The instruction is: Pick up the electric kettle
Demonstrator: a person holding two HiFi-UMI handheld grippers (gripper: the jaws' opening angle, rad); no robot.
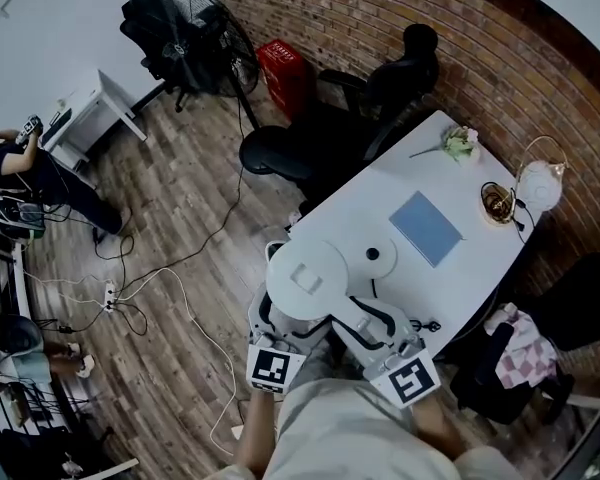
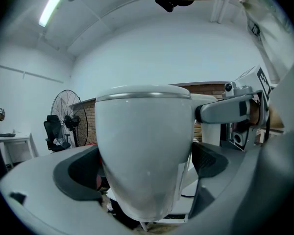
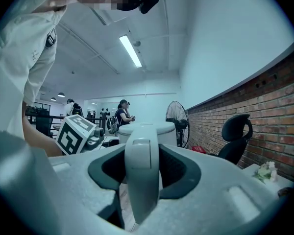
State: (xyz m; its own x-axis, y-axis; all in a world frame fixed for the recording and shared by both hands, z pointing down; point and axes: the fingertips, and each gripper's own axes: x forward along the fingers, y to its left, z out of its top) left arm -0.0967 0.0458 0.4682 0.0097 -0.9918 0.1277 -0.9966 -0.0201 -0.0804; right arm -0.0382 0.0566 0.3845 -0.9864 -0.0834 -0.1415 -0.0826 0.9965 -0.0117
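A white electric kettle (image 1: 305, 283) is held in the air at the near left end of the white table (image 1: 380, 193), partly out over the floor. My left gripper (image 1: 278, 326) is shut on the kettle's round body (image 2: 144, 151), which fills the space between the jaws. My right gripper (image 1: 368, 318) is shut on the kettle's handle (image 3: 142, 175), with the lid (image 3: 146, 127) showing just behind it. The kettle's round base (image 1: 373, 255) lies on the table beside it, separate from the kettle.
A blue mat (image 1: 426, 228), a glass teapot (image 1: 538, 183), a small dish (image 1: 497, 203) and flowers (image 1: 460, 143) lie on the table. Black chairs (image 1: 310, 148) stand at its far side below a brick wall. A fan (image 1: 195, 33), floor cables (image 1: 160, 278) and a person (image 1: 20, 173) are to the left.
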